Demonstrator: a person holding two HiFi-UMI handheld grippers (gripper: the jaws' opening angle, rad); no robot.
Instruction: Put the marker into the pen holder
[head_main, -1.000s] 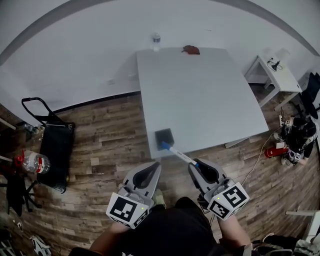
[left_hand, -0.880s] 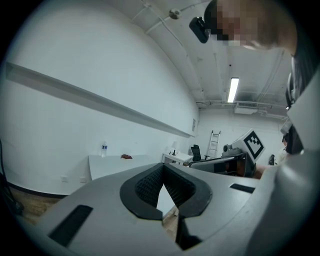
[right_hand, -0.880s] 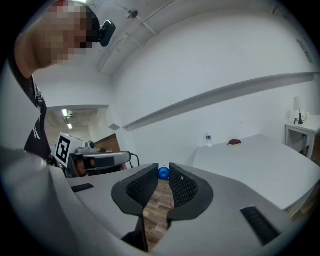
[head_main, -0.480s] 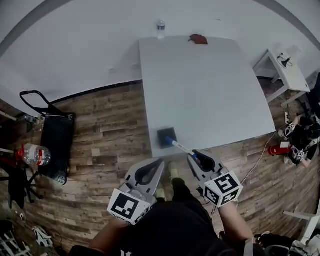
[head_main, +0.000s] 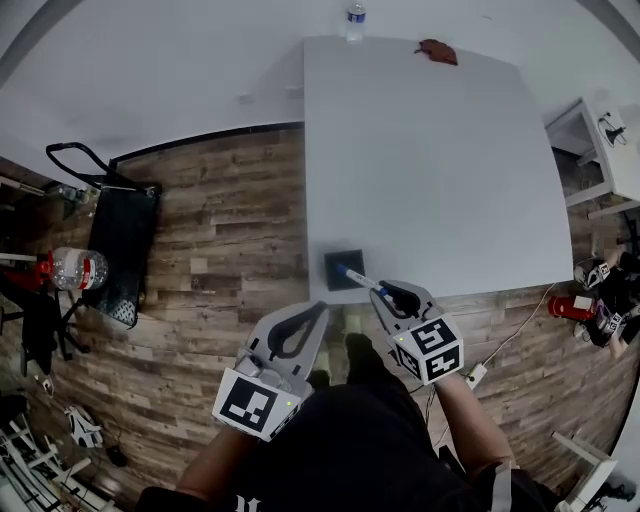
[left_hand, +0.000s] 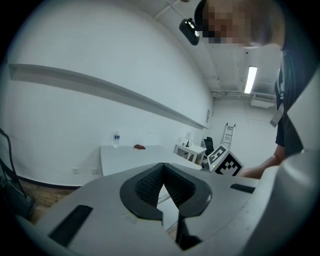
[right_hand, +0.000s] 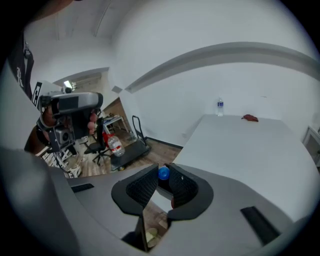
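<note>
The pen holder (head_main: 343, 269) is a small dark square cup at the near left corner of the white table (head_main: 440, 160). My right gripper (head_main: 387, 296) is shut on a white marker (head_main: 366, 282), which slants up and to the left. Its blue cap lies over the holder's mouth, but I cannot tell if it is inside. In the right gripper view the marker's blue end (right_hand: 163, 173) shows between the pads of that gripper (right_hand: 163, 167). My left gripper (head_main: 318, 312) hangs off the table's near edge, below and left of the holder. It (left_hand: 163, 165) is shut with nothing in it.
A water bottle (head_main: 355, 14) and a small reddish-brown thing (head_main: 437, 50) stand at the table's far edge. On the wooden floor at the left are a black cart (head_main: 120, 250) and a big bottle (head_main: 75, 268). A white side table (head_main: 610, 150) stands at the right.
My right gripper has moved the marker up and forward, so its blue cap went from the holder's near edge to over its mouth. The left gripper stays shut beside it.
</note>
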